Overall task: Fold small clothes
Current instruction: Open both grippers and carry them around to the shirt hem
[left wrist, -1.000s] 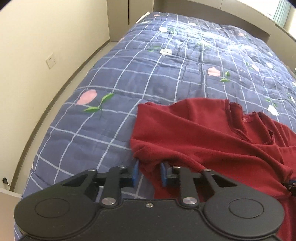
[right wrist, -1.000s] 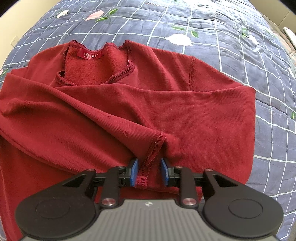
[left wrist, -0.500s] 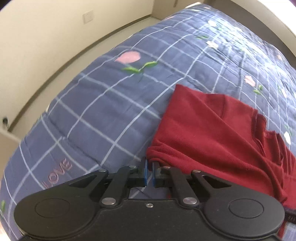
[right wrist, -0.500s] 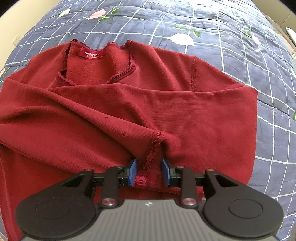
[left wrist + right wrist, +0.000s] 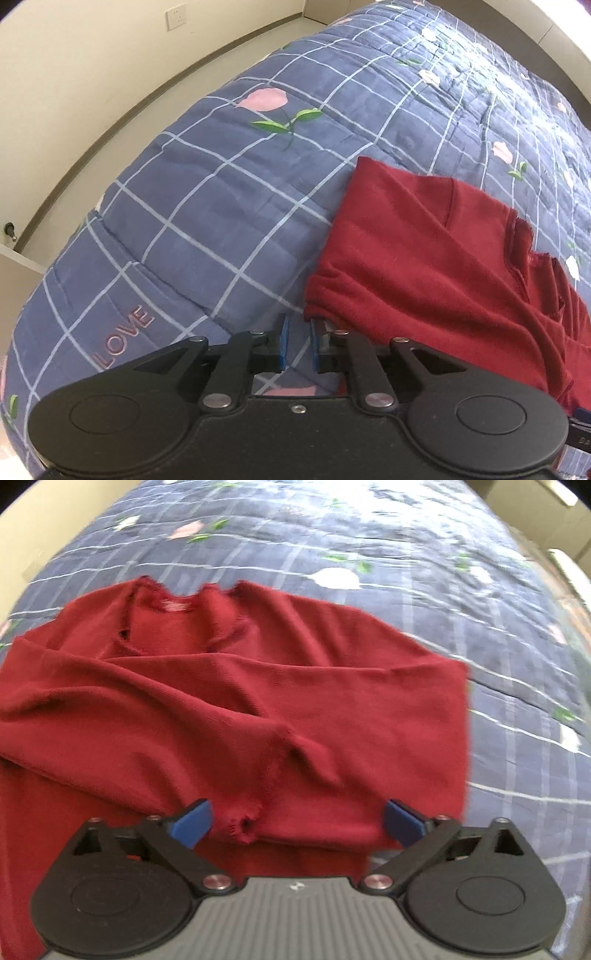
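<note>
red top (image 5: 258, 709) lies partly folded on the blue checked quilt (image 5: 207, 206). right gripper (image 5: 295, 821) over its near edge, jaws opening wide, apparently clear of cloth. left gripper (image 5: 297, 341) beside the garment's corner, jaws opening, gap narrow, empty.

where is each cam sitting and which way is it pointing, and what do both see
Left wrist: on the left gripper, angled steeply down past the red top's folded edge onto the bedspread; jaws opening, only bedspread between them.
Right wrist: on the right gripper, angled steeply down over the top's neckline; jaws opening, wide, with the cuff loose between them.
Both show top and bedspread.
</note>
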Action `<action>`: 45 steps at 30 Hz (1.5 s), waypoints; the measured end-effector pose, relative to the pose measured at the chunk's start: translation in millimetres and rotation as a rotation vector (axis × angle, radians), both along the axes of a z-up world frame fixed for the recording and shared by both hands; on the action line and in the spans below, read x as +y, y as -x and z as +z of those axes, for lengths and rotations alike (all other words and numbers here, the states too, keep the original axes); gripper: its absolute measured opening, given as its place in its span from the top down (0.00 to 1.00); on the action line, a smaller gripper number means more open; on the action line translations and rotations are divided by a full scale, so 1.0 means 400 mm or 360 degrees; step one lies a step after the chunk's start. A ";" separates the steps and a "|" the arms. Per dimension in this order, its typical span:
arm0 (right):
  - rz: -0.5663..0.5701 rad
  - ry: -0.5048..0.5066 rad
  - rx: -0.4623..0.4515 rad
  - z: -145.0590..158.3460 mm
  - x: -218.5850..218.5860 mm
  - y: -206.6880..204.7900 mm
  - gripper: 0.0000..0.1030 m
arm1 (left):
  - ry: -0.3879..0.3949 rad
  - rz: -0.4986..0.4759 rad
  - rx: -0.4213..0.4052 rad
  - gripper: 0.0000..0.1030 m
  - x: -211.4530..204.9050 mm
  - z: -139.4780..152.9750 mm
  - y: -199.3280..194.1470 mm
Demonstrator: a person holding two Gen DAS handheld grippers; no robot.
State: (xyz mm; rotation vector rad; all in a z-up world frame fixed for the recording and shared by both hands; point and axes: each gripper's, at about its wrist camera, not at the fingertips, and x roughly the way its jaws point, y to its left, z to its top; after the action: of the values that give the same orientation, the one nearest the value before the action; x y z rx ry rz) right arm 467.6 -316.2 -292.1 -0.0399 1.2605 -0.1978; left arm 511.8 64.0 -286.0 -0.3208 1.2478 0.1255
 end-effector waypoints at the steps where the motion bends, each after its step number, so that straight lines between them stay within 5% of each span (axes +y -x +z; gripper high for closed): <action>1: -0.0029 0.0026 0.0005 0.001 -0.008 0.008 0.00 | -0.0007 0.0003 0.0006 0.86 0.002 0.001 0.003; 5: -0.0184 0.0053 0.0066 -0.004 -0.053 0.055 0.00 | -0.0060 0.0053 0.0028 0.79 0.023 0.009 0.024; 11: -0.0373 0.0062 0.0186 -0.021 -0.109 0.165 0.00 | -0.0176 0.0131 0.0060 0.31 0.051 0.031 0.070; 15: -0.0437 0.0037 0.0230 -0.028 -0.120 0.244 0.00 | -0.0254 0.0179 0.0110 0.19 0.071 0.040 0.104; 29: -0.0557 -0.0142 0.0286 -0.060 -0.133 0.447 0.00 | -0.0373 0.0216 0.0271 0.05 0.082 0.040 0.286; 38: -0.0554 -0.0115 0.0302 -0.048 -0.121 0.490 0.00 | -0.0412 0.0130 0.0378 0.03 0.058 0.036 0.407; 45: -0.0603 -0.0065 0.0315 -0.031 -0.090 0.551 0.00 | -0.0393 0.0149 0.0322 0.01 0.097 0.054 0.437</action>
State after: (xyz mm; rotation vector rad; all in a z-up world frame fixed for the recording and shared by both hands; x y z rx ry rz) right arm 247.1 -352.4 -304.6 0.2209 1.4625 -0.5049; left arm 336.9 102.8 -264.2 -0.1548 1.4008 0.3972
